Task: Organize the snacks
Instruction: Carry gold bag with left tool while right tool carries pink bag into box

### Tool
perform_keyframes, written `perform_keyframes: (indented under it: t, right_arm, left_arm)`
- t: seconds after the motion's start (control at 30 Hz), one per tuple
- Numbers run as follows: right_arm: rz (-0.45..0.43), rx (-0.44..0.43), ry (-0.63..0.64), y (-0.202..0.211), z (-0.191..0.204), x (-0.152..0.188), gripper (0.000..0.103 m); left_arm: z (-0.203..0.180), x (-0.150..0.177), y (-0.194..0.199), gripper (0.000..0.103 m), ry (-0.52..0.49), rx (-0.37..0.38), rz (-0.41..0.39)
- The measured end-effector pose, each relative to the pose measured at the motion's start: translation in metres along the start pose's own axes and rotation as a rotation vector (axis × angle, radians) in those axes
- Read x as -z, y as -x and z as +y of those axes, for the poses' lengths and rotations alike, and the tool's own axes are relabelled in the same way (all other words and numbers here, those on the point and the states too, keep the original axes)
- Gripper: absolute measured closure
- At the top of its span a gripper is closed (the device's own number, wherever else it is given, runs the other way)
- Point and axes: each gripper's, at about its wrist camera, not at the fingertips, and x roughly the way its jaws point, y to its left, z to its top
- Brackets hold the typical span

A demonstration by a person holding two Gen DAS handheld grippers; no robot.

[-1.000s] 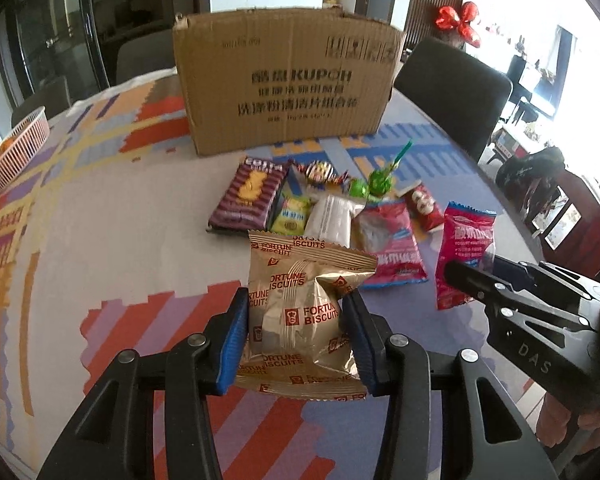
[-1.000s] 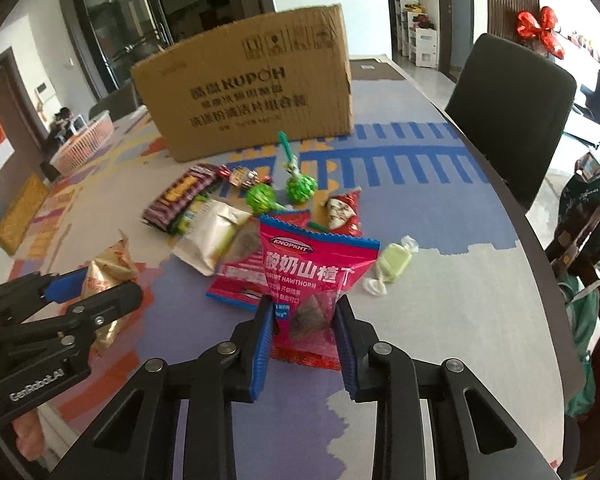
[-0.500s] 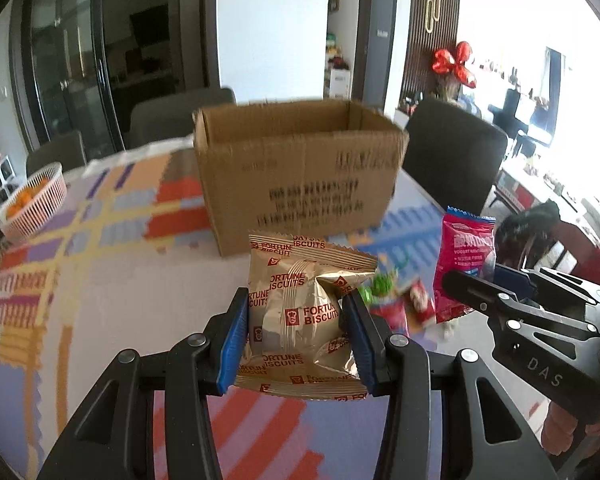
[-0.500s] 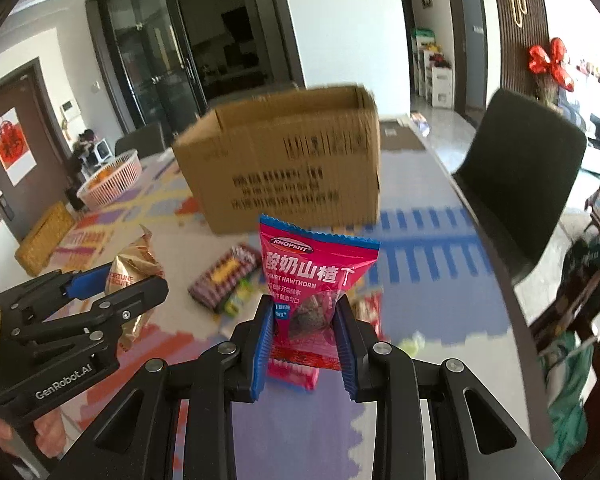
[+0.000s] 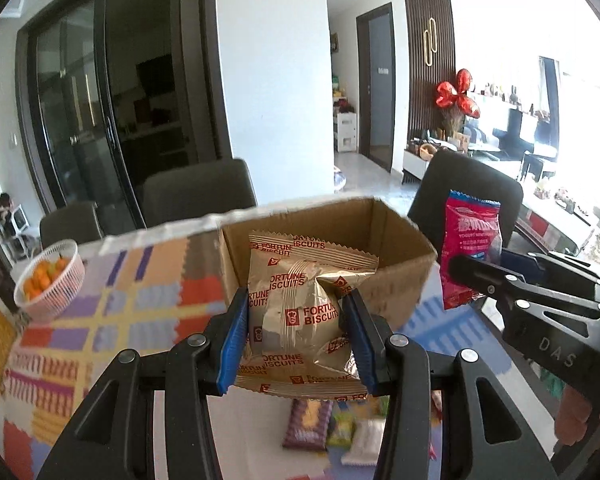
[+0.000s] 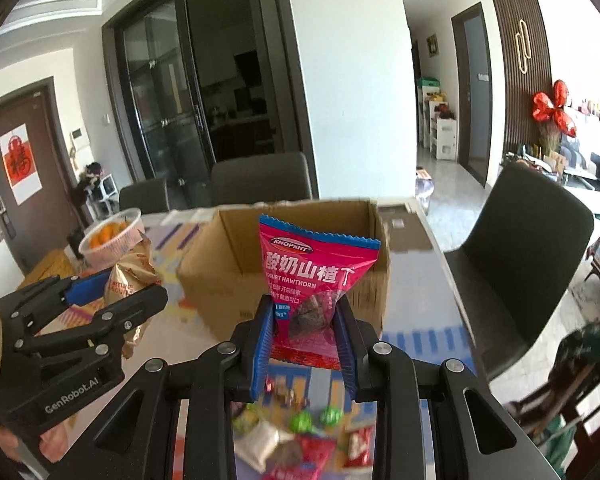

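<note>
A gold biscuit packet (image 5: pixel 300 312), light and crinkly, likely fragile inside, is pinched mid-body by the left hand-held gripper (image 5: pixel 296 338). The right hand-held gripper (image 6: pixel 304 340) clamps a pink hawthorn packet (image 6: pixel 314 276). Both hang before an open cardboard box (image 5: pixel 396 264) on the bench (image 5: pixel 112 320).

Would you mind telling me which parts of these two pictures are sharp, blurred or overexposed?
Left wrist view: the gold biscuit packet in the left tongs is sharp; the loose snacks below are blurred, and the windows at right are blown out. Right wrist view: the pink hawthorn packet is crisp; the cardboard box is slightly soft; straight lines bow near the edges.
</note>
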Motion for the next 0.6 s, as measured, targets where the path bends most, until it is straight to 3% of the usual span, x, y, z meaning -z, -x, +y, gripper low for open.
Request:
perform_keyframes:
  t: [0.2, 0.6]
  right_arm:
    - [-0.009, -0.006, 0.022, -0.013, 0.001, -0.038, 0.073]
    - [0.098, -0.015, 0.079, -0.072, -0.004, -0.077, 0.073]
  left_arm:
    - [0.010, -0.030, -0.019, 0.057, 0.001, 0.020, 0.004]
    - [0.023, -0.061, -0.087, 0.057, -0.011, 0.041, 0.134]
